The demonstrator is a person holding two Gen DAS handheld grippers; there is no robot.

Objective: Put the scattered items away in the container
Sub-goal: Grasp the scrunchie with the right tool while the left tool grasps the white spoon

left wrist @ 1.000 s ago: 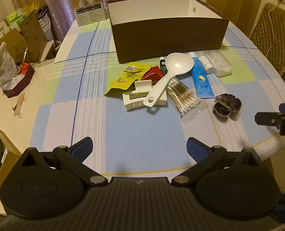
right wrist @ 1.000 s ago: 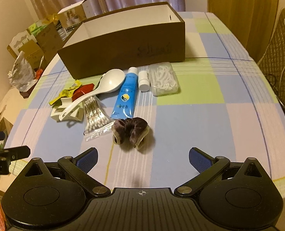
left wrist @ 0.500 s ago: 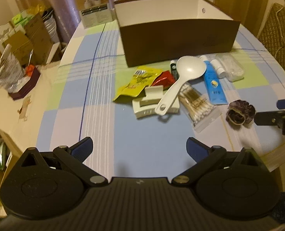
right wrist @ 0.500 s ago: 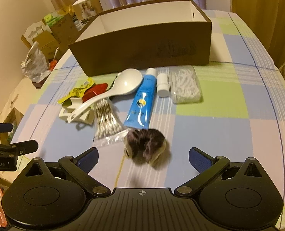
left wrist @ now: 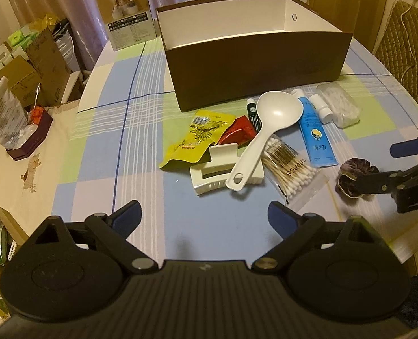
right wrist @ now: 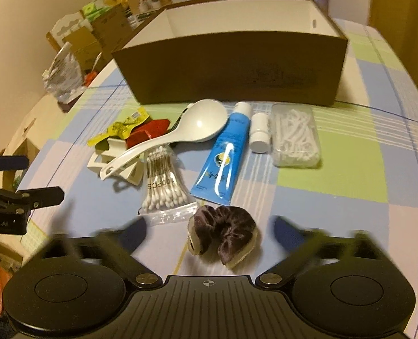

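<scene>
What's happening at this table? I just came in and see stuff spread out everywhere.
A person holding a gripper in each hand is tidying loose items into the brown box, which looks empty as far as its inside shows. The open right gripper is low over the dark scrunchie, which sits between its fingers, not yet gripped. The open left gripper hovers empty near the white hair clip. The spoon, cotton swabs and blue tube lie on the tablecloth.

the worktop (left wrist: 141, 130), under a checked cloth, carries a brown box (left wrist: 259, 65), white ladle (left wrist: 265, 130), blue tube (left wrist: 316, 138), cotton swabs (left wrist: 290, 169), dark scrunchie (right wrist: 223, 231).
</scene>
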